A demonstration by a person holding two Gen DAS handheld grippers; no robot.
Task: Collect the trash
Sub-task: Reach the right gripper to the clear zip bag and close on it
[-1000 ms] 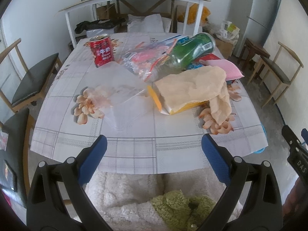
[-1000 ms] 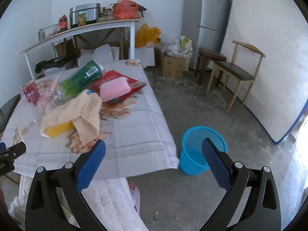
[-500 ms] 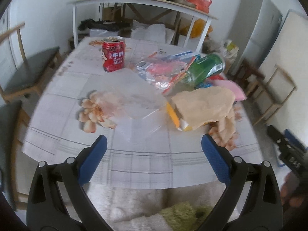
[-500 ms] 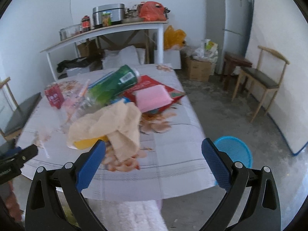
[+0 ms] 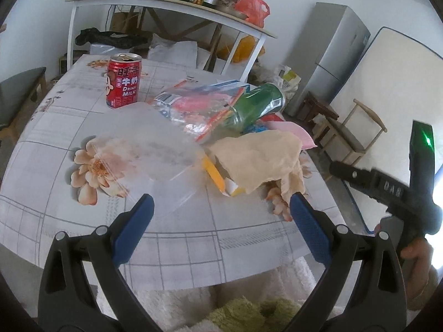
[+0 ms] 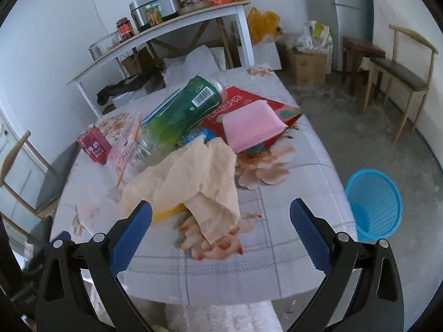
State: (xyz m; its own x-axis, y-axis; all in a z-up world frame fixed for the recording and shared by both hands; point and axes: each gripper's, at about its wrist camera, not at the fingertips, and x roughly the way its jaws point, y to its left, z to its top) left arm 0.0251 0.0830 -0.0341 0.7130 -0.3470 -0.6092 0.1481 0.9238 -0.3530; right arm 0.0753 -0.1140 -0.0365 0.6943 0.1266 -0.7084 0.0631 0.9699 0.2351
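Trash lies on a table (image 5: 49, 127) with a flowered cloth. A red milk can (image 5: 123, 80) stands upright at the back left. A clear zip bag (image 5: 155, 149) lies flat in front of it. A green bottle (image 6: 182, 112) lies on its side beside a printed plastic bag (image 5: 199, 105). Crumpled tan paper (image 6: 193, 179) covers a yellow box (image 5: 214, 177). A pink cloth (image 6: 250, 124) rests on a red packet (image 6: 238, 102). My left gripper (image 5: 221, 207) hangs open above the table's near edge. My right gripper (image 6: 221, 215) is open just short of the tan paper.
A blue mesh bin (image 6: 373, 202) stands on the floor to the right of the table. Wooden chairs (image 6: 404, 66) and a stool stand further right. A white shelf (image 6: 155, 30) with jars and a pot is behind the table. Another chair (image 5: 19, 88) sits at the left.
Both grippers have moved closer to the table and the trash looks larger. The right gripper swung left, so the blue bin shifted to the right edge of its view.
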